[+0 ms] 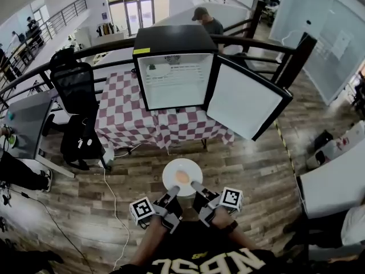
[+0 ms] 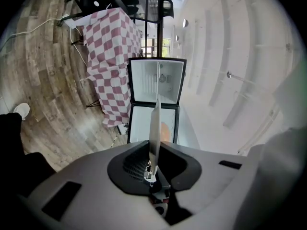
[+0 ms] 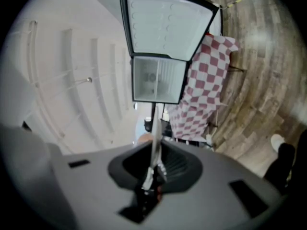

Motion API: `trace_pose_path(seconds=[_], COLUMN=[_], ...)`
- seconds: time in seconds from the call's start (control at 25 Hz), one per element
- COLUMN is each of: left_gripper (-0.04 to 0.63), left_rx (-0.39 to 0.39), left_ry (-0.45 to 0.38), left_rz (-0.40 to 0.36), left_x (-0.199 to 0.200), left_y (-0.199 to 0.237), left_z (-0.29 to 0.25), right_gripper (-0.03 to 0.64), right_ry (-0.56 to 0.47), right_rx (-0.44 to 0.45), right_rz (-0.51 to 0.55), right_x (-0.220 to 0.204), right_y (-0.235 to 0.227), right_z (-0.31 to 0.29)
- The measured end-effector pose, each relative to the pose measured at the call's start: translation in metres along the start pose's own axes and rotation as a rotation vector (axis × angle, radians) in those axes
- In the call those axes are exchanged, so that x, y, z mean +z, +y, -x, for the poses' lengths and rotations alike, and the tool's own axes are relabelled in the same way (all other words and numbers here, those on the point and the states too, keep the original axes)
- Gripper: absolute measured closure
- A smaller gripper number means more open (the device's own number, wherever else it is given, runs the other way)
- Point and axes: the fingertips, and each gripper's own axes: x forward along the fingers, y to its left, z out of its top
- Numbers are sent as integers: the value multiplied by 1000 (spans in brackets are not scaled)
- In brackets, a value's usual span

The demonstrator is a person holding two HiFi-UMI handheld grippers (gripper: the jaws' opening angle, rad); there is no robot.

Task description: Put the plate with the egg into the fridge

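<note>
A white plate (image 1: 171, 172) with a fried egg (image 1: 182, 177) on it is held in the air above the wooden floor, in front of the fridge. My left gripper (image 1: 171, 194) is shut on the plate's near left rim, and my right gripper (image 1: 197, 187) is shut on its near right rim. In the left gripper view the plate (image 2: 154, 131) runs edge-on between the jaws; the right gripper view shows the plate (image 3: 155, 145) the same way. The small black fridge (image 1: 174, 73) stands on a checked table with its door (image 1: 244, 100) swung open to the right; its white inside looks bare.
The red-and-white checked tablecloth (image 1: 148, 121) hangs to near the floor under the fridge. A black office chair (image 1: 77, 104) stands to the left, a grey desk (image 1: 25, 121) beyond it. Dark railings (image 1: 274, 50) run behind. A person (image 1: 208, 23) stands behind the fridge. A white cable (image 1: 111, 196) crosses the floor.
</note>
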Motion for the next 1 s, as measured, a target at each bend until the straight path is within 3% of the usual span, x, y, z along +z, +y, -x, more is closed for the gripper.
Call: trace_pose_path(seconds=[0.2,0.44,0.68,1.0], left_gripper=[554,551,551,549], left_rx=[7,42,42,-3], left_ry=[1,17,-44,-41], left_rz=[63,108,110,52], left_x=[34,62,115,178], left_y=[14,20,10,-29], left_z=[0,-28,-92,-205], right_gripper=[568,568,568,568], right_ry=[17,19,40,29], right_rx=[-44,-95,-75,-12], right_rz=[-16,-61,-117,-91], right_x=[-3,24,90,206], right_y=[-8,-17,-15,14], right_z=[-33,-60,-116,-180])
